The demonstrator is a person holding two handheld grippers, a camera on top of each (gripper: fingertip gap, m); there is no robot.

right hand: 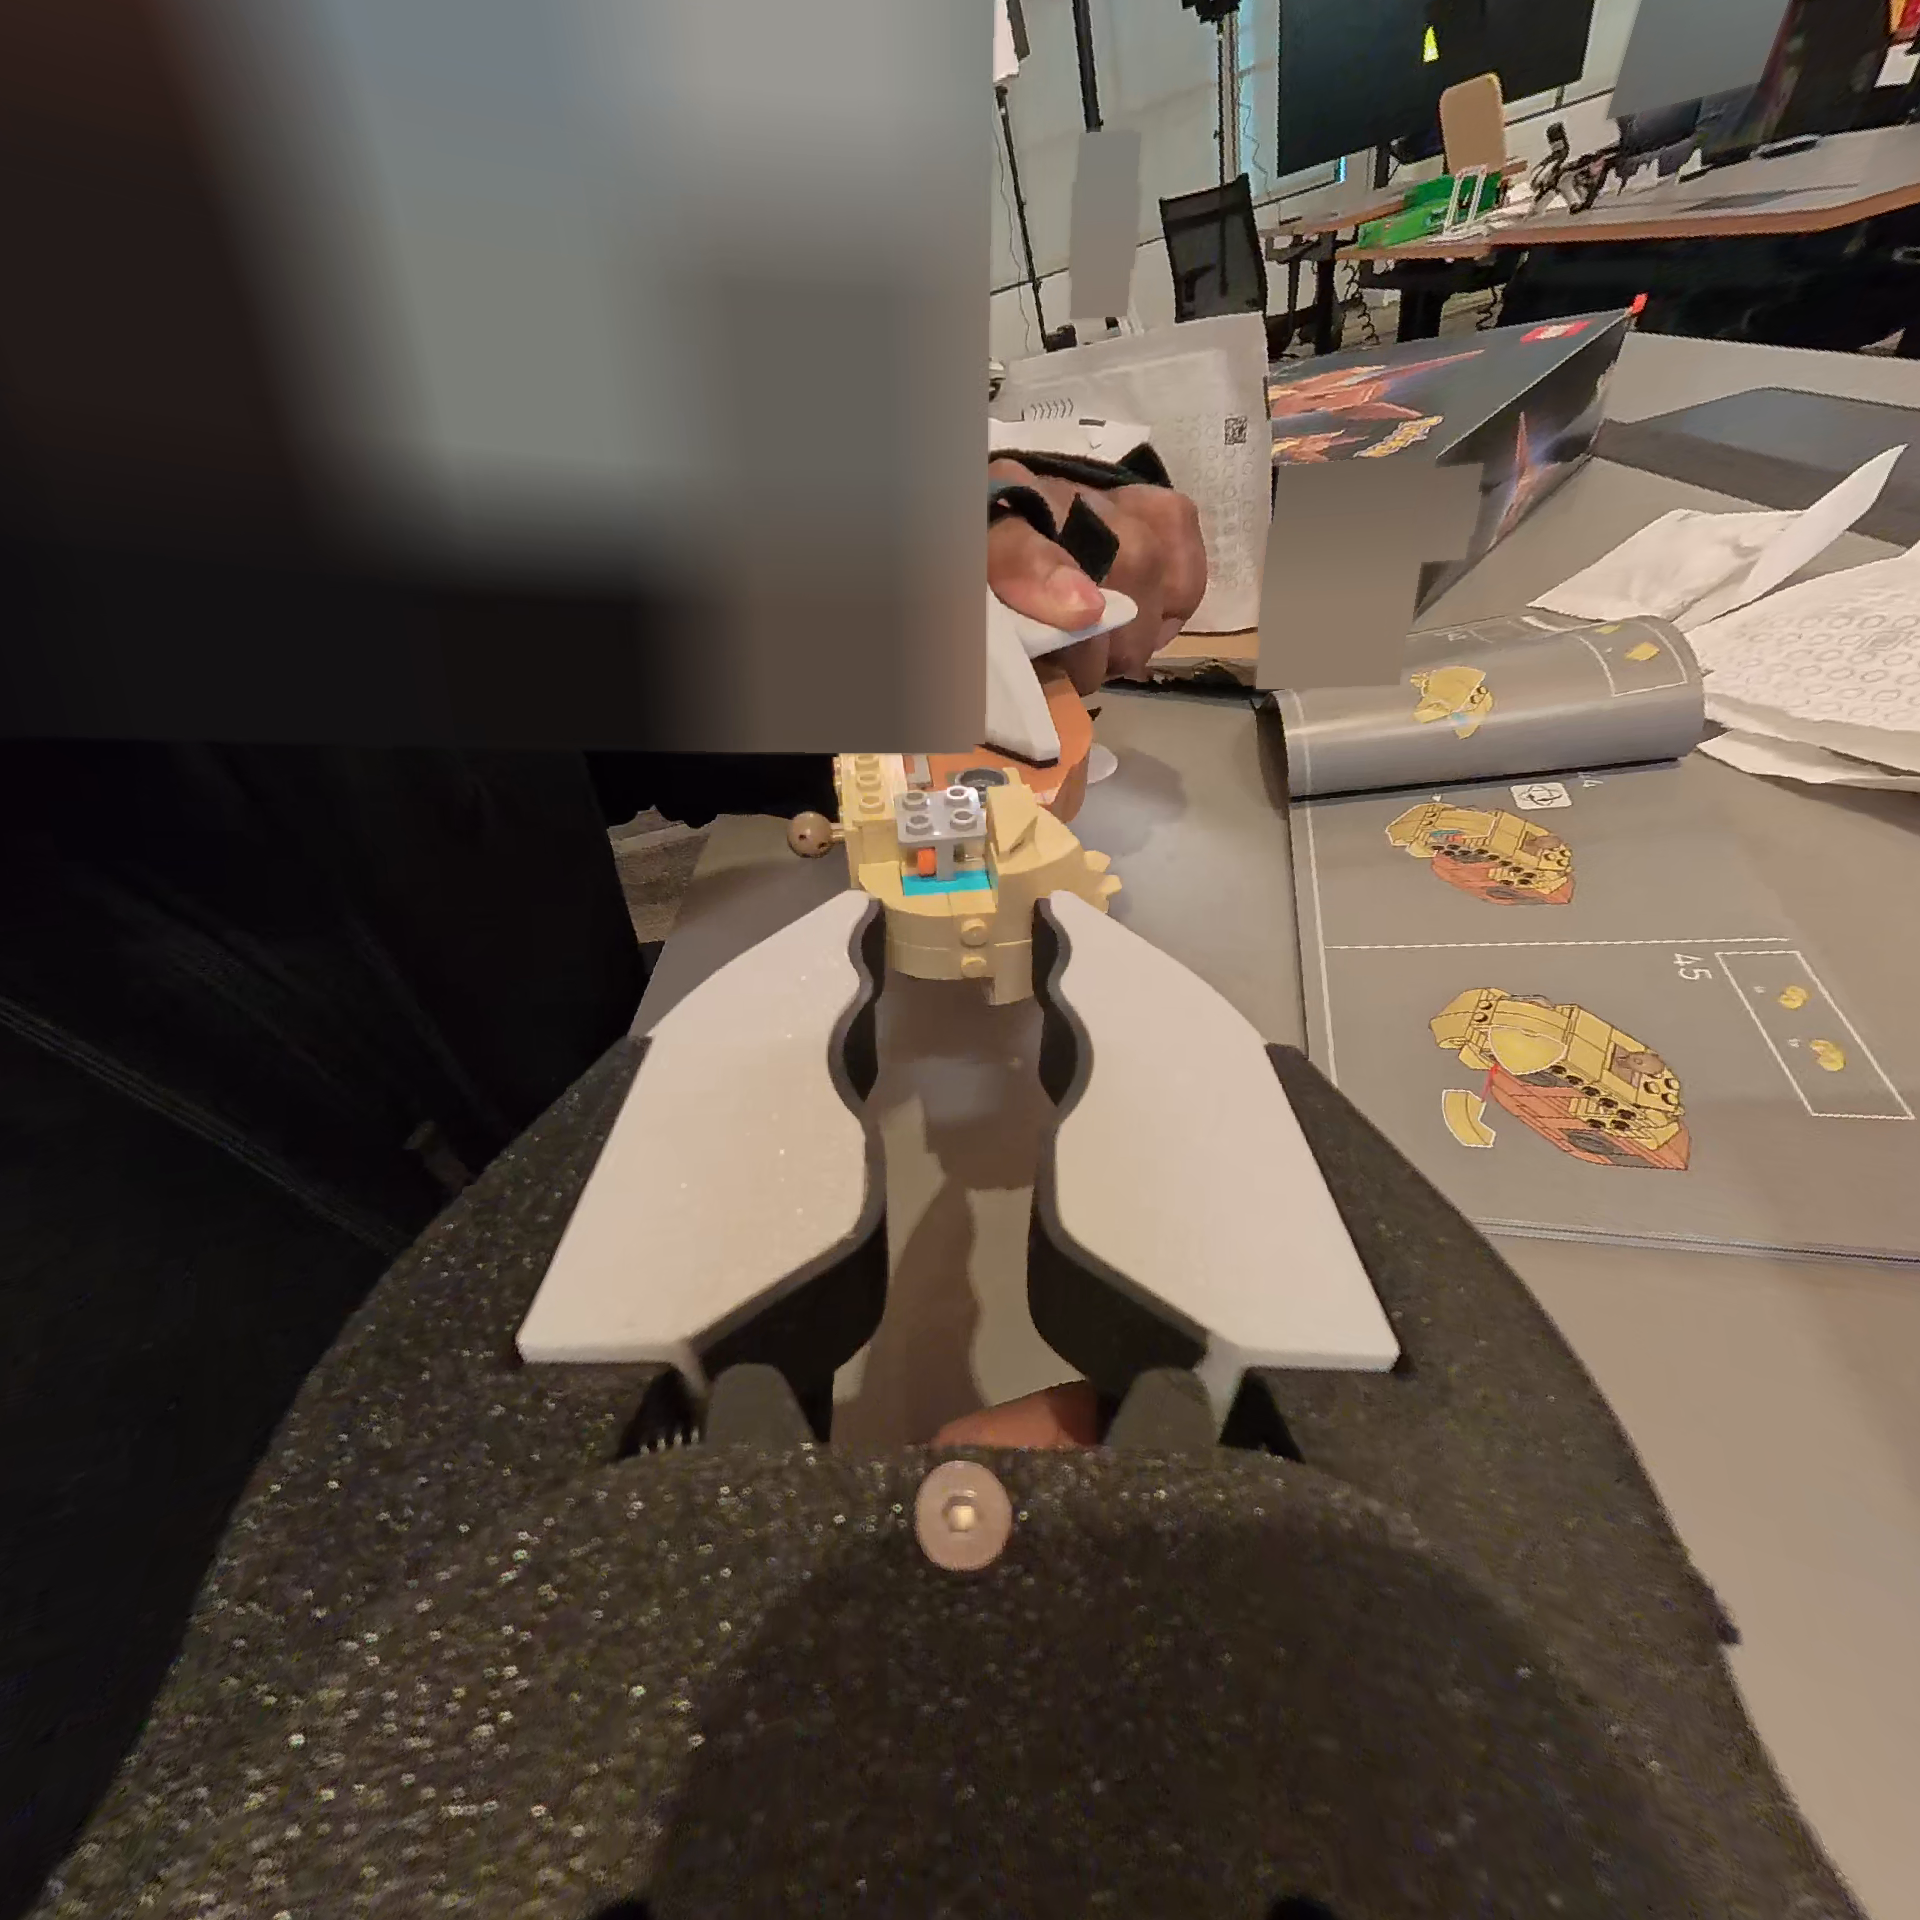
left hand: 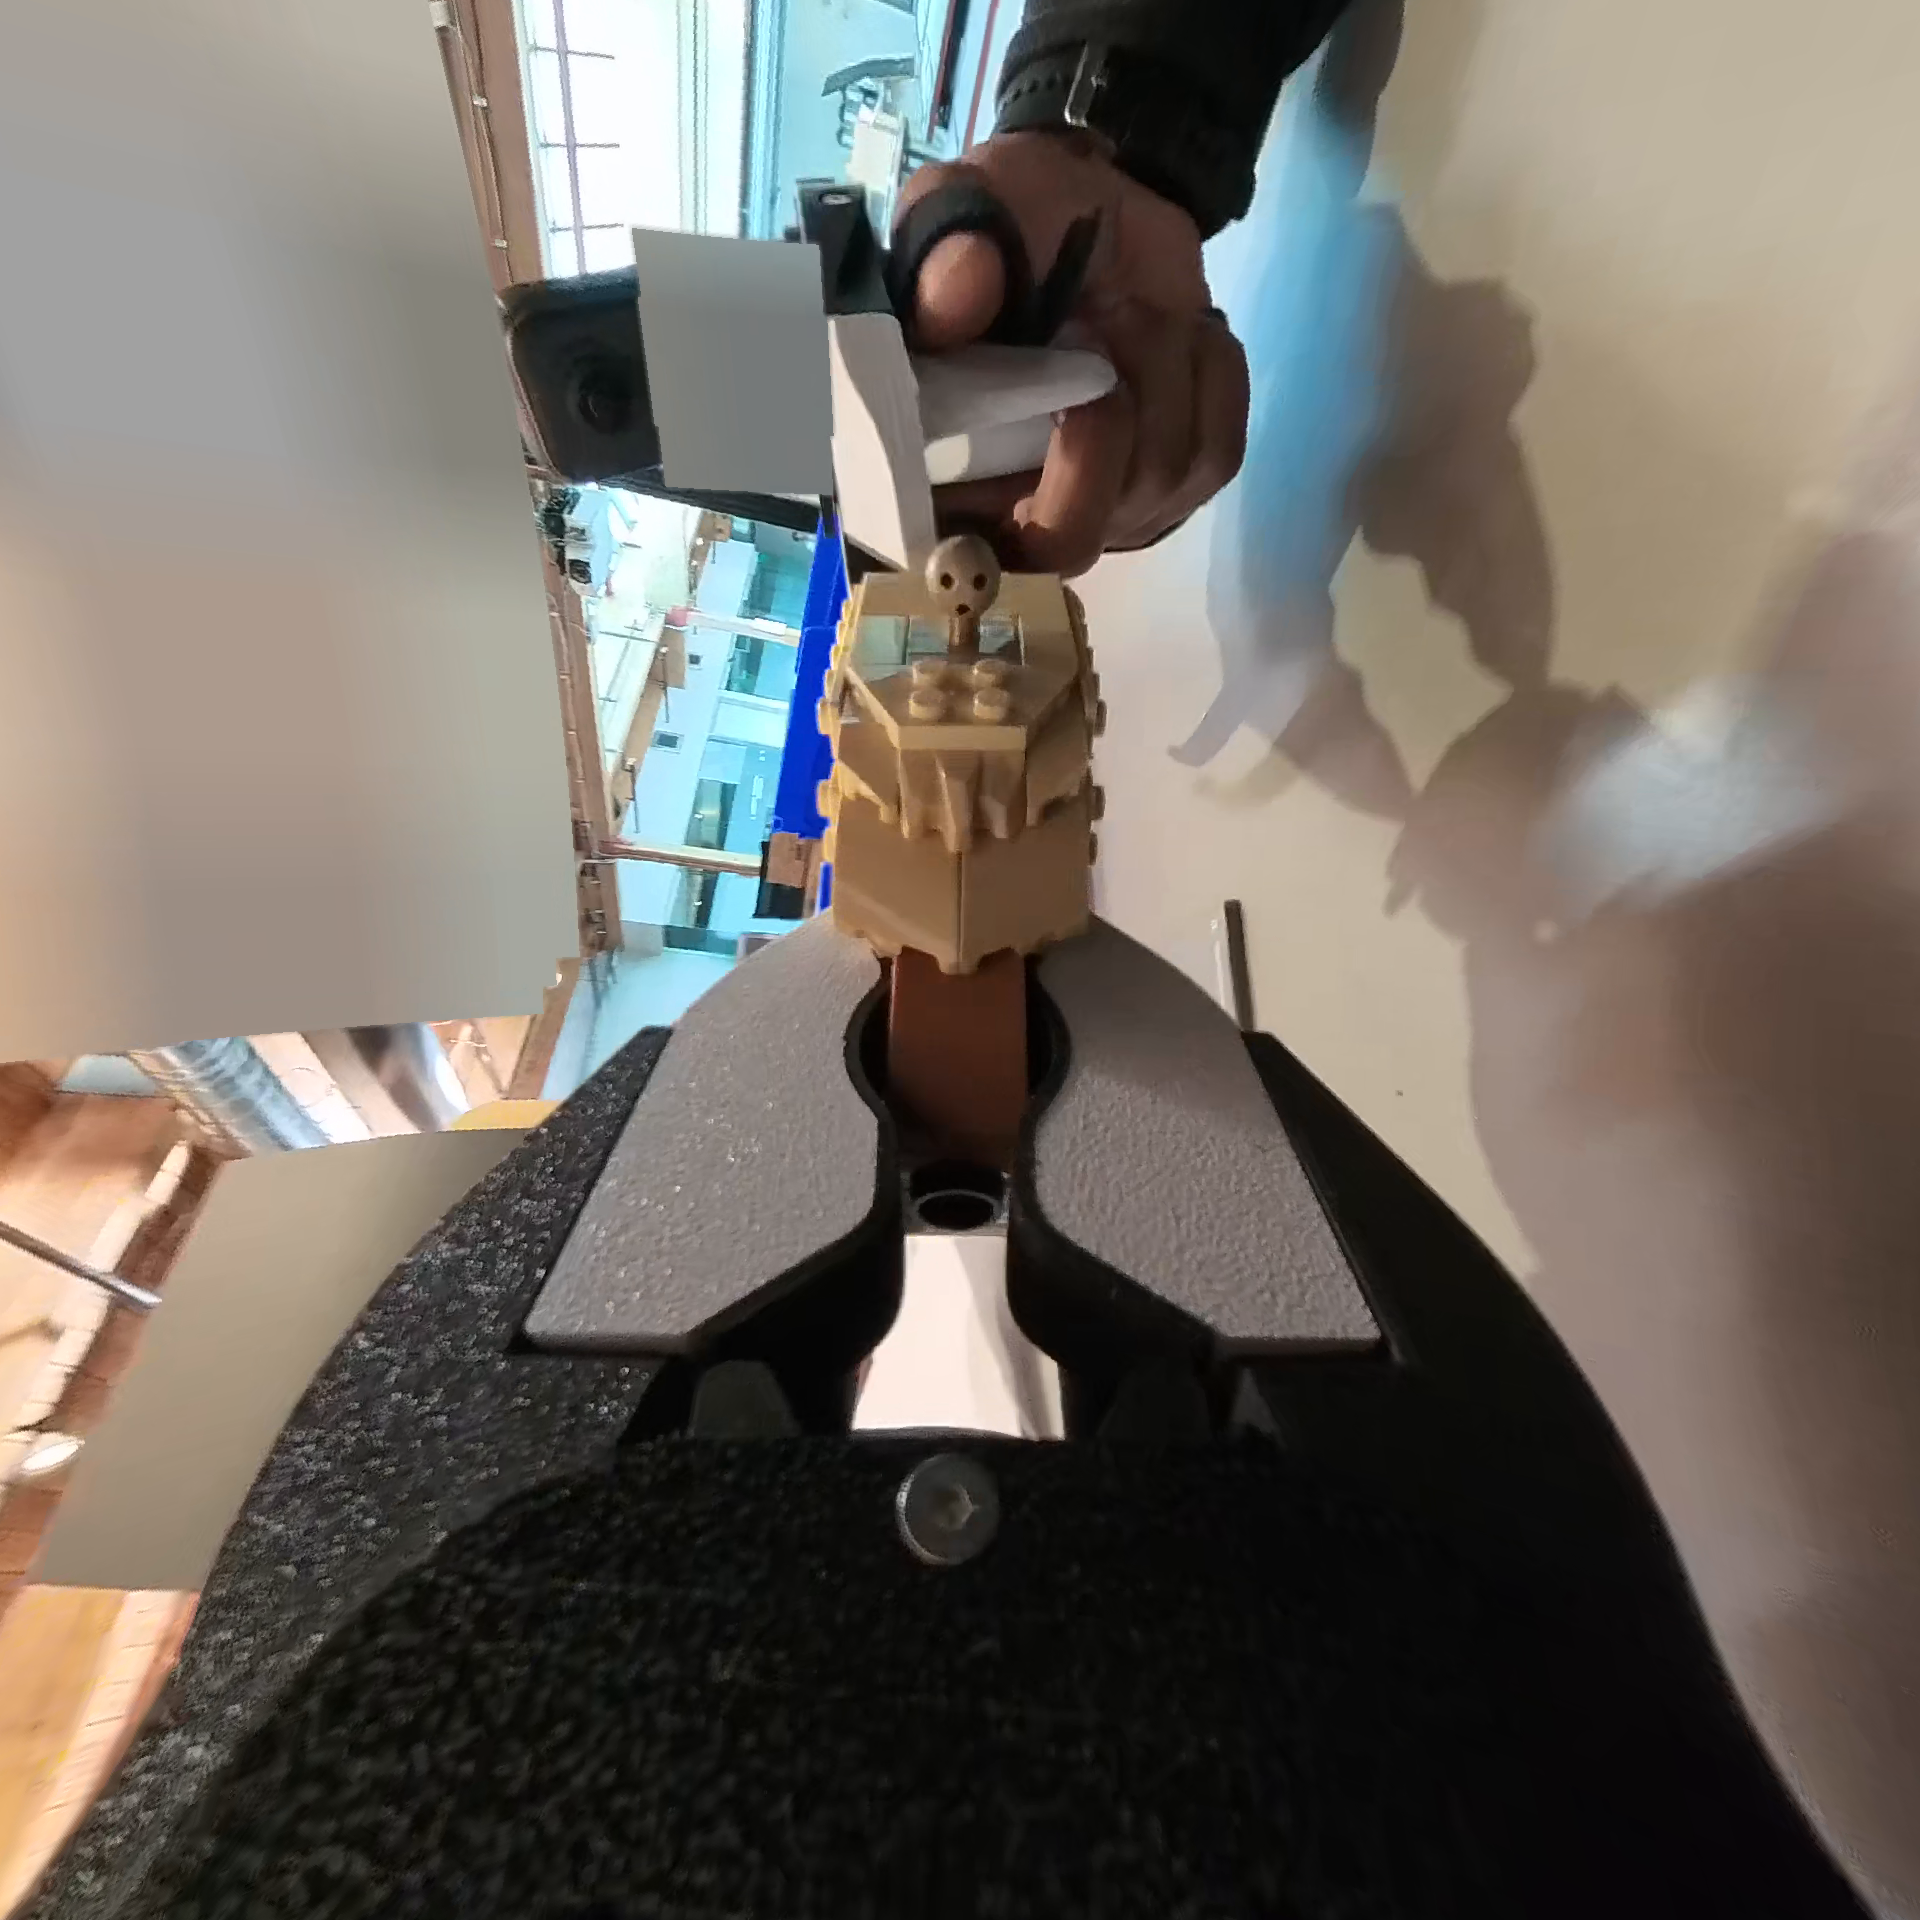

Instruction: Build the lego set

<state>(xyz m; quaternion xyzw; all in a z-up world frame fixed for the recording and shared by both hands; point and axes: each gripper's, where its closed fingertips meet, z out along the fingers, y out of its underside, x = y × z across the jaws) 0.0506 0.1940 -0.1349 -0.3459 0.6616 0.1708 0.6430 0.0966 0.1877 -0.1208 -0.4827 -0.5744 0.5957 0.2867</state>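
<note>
On the grey table (right hand: 1455, 1455) in your office room, beside the open instruction booklet (right hand: 1558, 987) and dark box (right hand: 1455, 416), your left gripper (left hand: 956, 997) clamps the brick model's brown part (left hand: 951, 1049) while your right gripper (right hand: 956, 935) pinches its tan end (right hand: 956, 935).

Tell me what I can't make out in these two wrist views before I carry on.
- Left wrist view: how deep the brown part runs between the left gripper's fingers; the tan brick model covers the tips.
- Left wrist view: the right gripper's fingertips, hidden behind the model.
- Right wrist view: the model's far end, cut off by a blur patch and the left gripper's white finger.
- Right wrist view: the small parts drawn in the instruction booklet, too small.
</note>
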